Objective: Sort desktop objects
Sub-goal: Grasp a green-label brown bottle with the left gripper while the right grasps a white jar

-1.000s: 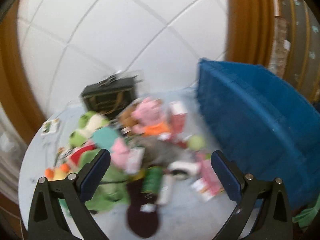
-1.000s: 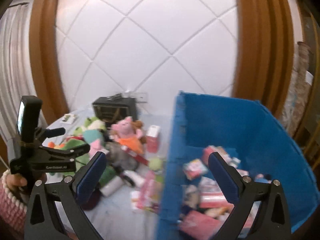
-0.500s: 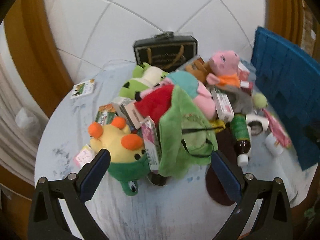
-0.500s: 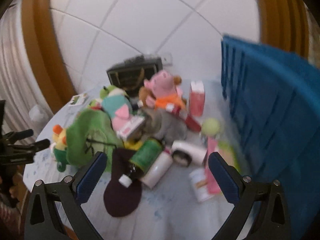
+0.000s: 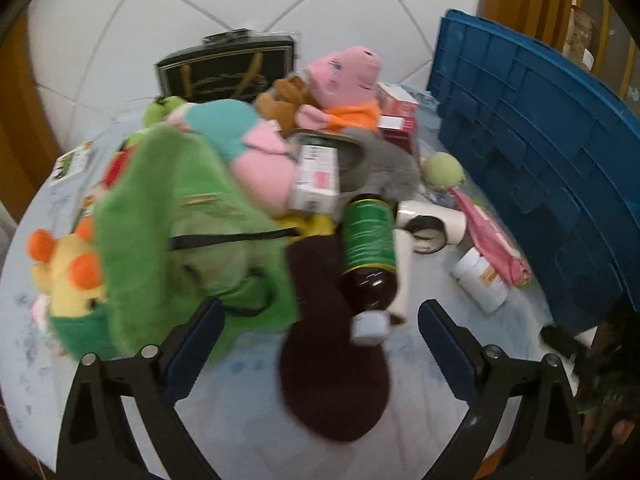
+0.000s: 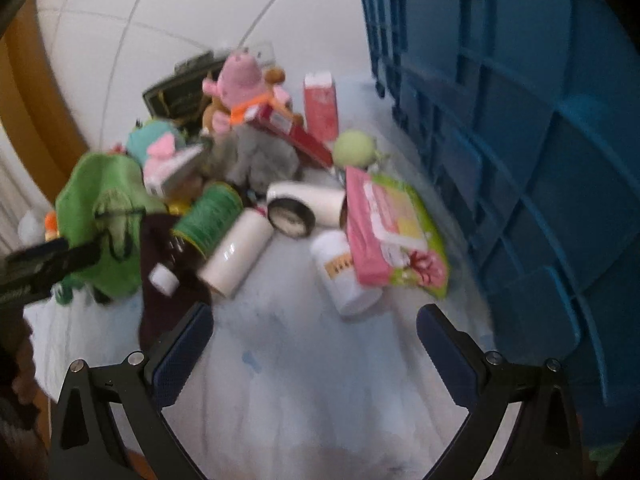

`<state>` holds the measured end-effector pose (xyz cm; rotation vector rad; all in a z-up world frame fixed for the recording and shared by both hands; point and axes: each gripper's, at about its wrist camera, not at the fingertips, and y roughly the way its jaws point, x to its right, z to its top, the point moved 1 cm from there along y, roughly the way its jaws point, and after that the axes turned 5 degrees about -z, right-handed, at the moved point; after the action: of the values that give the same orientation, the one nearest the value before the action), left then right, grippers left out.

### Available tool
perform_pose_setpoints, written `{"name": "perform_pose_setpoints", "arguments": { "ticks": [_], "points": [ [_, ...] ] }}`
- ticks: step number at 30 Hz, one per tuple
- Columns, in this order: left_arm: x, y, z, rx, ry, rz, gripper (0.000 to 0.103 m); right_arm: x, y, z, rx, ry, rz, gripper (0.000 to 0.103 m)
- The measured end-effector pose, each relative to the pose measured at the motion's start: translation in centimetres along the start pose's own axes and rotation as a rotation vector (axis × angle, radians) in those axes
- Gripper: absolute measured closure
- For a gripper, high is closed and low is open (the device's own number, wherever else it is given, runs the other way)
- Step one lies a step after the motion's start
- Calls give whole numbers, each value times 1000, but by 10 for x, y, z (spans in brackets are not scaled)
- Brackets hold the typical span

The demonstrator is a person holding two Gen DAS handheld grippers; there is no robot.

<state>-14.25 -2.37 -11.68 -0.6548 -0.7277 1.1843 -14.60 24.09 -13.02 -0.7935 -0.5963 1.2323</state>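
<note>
A pile of toys, boxes and bottles lies on a pale round table [image 5: 240, 364]. My left gripper [image 5: 320, 320] hangs just above its near edge, jaws wide and closing. Between its fingers lie the white cap of a brown bottle with a green label [image 5: 370, 248] and a dark maroon cloth [image 5: 332, 380]; the pads touch neither. My right gripper [image 6: 314, 328] is open over bare table, just short of a white jar [image 6: 344, 276] and a pink packet [image 6: 384, 224]. The same bottle [image 6: 208, 216] lies beside a white tube [image 6: 236, 256].
A tall blue crate [image 5: 540, 152] [image 6: 520, 140] walls off the right side. A green plush [image 5: 168, 208], a pink pig toy [image 5: 344, 76] and a black case [image 5: 228, 72] fill the left and back. The left tool's black body [image 6: 44, 264] juts in at the right view's left edge.
Both grippers have dropped toward the table, and the pile now looms large. The left view swung from the yellow frog toy to the bottle. The right view left the crate's inside.
</note>
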Motion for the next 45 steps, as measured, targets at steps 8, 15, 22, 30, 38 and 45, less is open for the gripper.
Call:
{"name": "perform_pose_setpoints", "arguments": {
  "ticks": [8,15,22,30,38,45],
  "points": [
    [27,75,7,15,6,2,47,5,46,-12,-26,-141,-7,0],
    [24,100,1,-88,-19,-11,50,20,70,-12,-76,-93,43,21],
    [21,78,-14,-204,6,-22,50,17,83,9,-113,-12,74,20],
    [29,87,-16,-158,100,-15,50,17,109,3,-85,23,39,53],
    [41,103,-18,-116,150,-16,52,14,118,-13,-42,48,19,53],
    [40,84,-15,-100,29,-25,52,10,122,4,-105,1,20,53]
  ]
}}
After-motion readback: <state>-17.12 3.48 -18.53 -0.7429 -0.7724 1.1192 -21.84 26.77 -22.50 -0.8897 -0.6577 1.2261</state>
